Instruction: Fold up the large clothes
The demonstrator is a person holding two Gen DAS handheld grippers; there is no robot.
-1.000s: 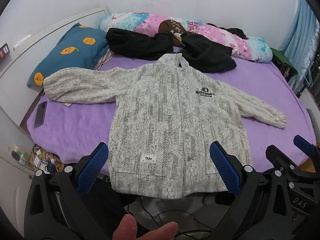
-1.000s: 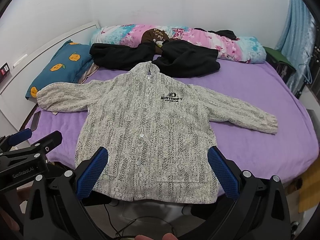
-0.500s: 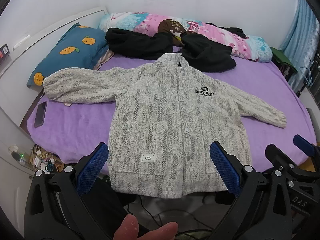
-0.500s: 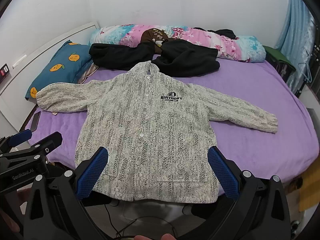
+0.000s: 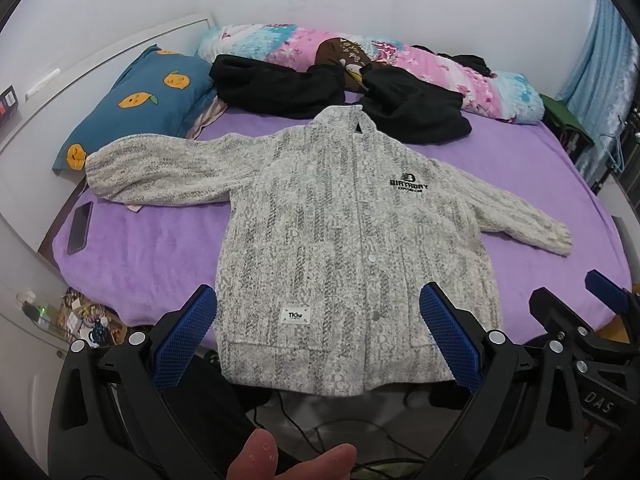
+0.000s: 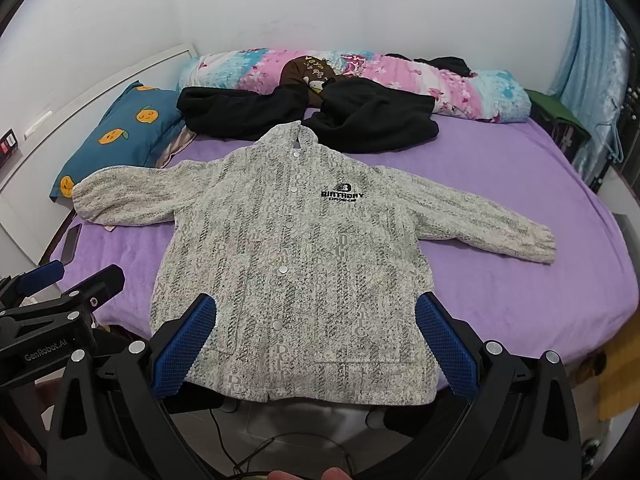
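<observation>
The jacket [image 5: 340, 248] lies flat and face up on the bed [image 5: 160, 248], both sleeves spread out, its hem hanging a little over the near edge. The left gripper [image 5: 318, 340] and the right gripper [image 6: 316, 344] are both spread wide and hold nothing. I think a sleeve fold comes first: pinch the cuff [image 6: 540, 244] firmly, lift it only a little, and lay it across the chest without dragging the body.

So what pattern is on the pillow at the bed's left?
Teal pillow with orange fruit faces; clearest in the left wrist view.
</observation>
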